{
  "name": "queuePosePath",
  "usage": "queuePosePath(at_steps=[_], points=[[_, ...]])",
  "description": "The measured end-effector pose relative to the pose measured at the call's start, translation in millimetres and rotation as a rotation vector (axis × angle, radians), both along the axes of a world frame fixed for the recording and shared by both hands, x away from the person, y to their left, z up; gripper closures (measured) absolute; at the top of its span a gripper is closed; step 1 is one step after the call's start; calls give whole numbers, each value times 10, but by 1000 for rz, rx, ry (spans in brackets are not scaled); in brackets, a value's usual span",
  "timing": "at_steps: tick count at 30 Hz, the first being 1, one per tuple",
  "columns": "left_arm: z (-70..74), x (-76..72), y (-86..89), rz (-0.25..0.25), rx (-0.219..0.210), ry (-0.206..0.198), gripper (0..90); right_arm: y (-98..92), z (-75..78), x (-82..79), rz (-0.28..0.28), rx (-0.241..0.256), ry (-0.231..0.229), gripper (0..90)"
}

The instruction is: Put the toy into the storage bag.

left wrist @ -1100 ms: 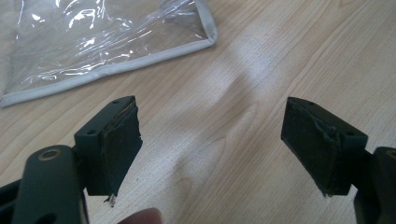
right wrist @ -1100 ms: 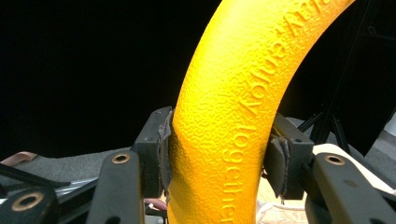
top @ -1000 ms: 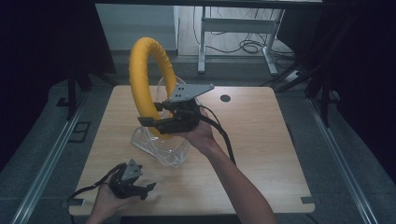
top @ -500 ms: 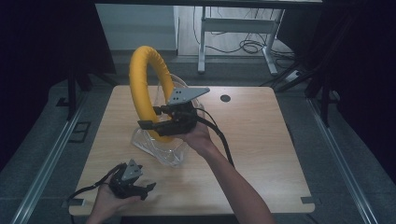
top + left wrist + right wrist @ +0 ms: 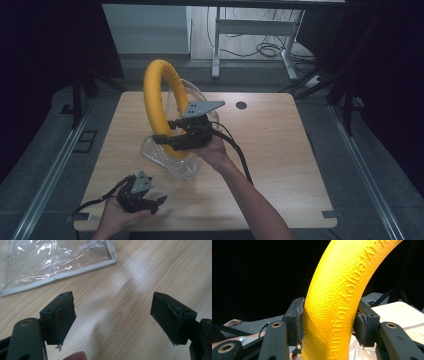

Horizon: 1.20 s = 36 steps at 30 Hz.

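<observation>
A yellow foam ring (image 5: 156,100) stands upright over the middle of the table, its lower part inside a clear plastic bag (image 5: 172,160). My right gripper (image 5: 167,137) is shut on the ring's lower arc; in the right gripper view both jaws press into the textured yellow ring (image 5: 337,307), which bears raised lettering. My left gripper (image 5: 150,202) rests near the table's front left edge, open, with bare wood between its jaws (image 5: 113,315). A corner of the clear bag (image 5: 50,262) with its grey hem lies just beyond the left gripper.
The wooden table (image 5: 280,150) has a small dark round cap (image 5: 241,105) near its far edge. Cables trail from both grippers. A metal desk frame (image 5: 250,35) and floor cables lie beyond the table. Dark curtains flank both sides.
The right gripper has carried the ring slightly toward the table's front and lower, tilting it. The left gripper has stayed in place.
</observation>
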<state>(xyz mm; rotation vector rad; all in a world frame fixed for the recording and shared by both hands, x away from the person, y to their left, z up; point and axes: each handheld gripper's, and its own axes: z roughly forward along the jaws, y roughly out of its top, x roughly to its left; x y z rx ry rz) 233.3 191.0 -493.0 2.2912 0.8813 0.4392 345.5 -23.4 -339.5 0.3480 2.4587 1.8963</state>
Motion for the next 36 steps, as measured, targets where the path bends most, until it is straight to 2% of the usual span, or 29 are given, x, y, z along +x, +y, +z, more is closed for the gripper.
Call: queuePosePath(at_steps=[11,13,16,19,22,24,27,31,34,36], points=[[-1,-2,-4,1,-4,1,198,-67,-181,-52,3,-5,3,484],[-4,-2,-6,1,-4,2,198,-91,-222,-46,16,-3,28,481],[-7,-2,-9,-2,-4,4,198,-120,-306,-33,-2,-13,32,480],[-5,-3,-8,3,-10,3,198,-153,-399,6,-14,-15,58,479],[-4,-3,-5,4,-8,3,198,-195,-500,71,-17,4,98,476],[-3,-5,-6,5,-9,3,198,-202,-514,85,-20,11,99,472],[-4,-5,-7,4,-9,4,197,-212,-530,87,-49,0,81,457],[-9,-5,-11,2,-9,6,197,-221,-540,85,-121,-18,34,437],[-11,-2,-12,1,-7,8,197,-226,-548,91,-142,-13,19,427],[-13,-3,-14,2,-8,9,197,-213,-560,90,-168,-39,-2,427]])
